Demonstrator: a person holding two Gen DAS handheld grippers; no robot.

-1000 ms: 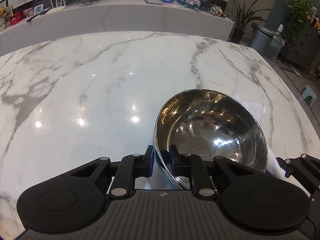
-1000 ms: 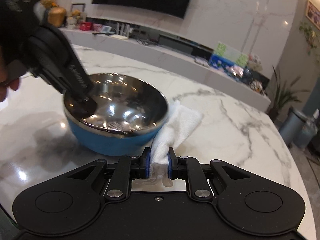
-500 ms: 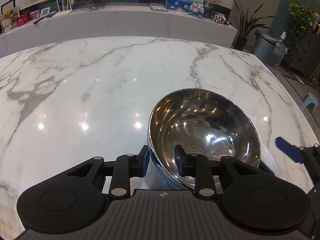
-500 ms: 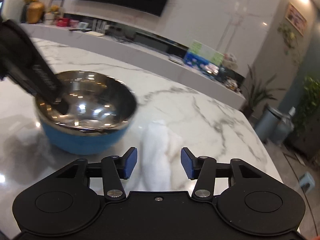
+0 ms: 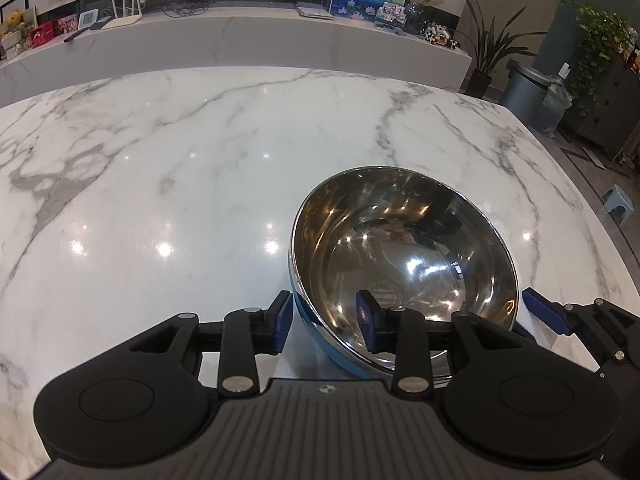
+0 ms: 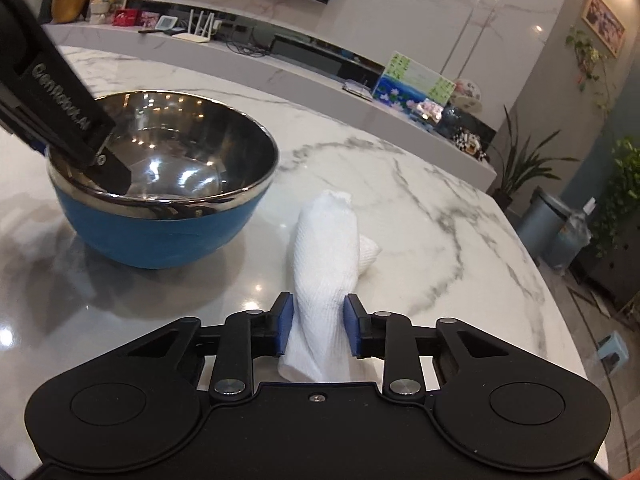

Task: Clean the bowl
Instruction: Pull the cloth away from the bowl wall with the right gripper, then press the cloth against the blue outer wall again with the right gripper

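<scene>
Left tool (image 6: 108, 168) seemingly reads "GenRobot.AI", straddling bowl (image 6: 160, 232).

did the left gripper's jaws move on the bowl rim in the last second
Yes. The left gripper had its jaws clamped on the bowl rim; they have spread apart and now straddle it without gripping.

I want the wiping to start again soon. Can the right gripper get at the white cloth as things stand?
Probably yes: the right gripper has its jaws open on either side of the cloth, which lies on the marble beside the bowl, with nothing between.

Blue-and-steel bowl (image 6: 160, 184), white cloth (image 6: 326, 264), grey-veined marble table (image 5: 200, 152).
</scene>
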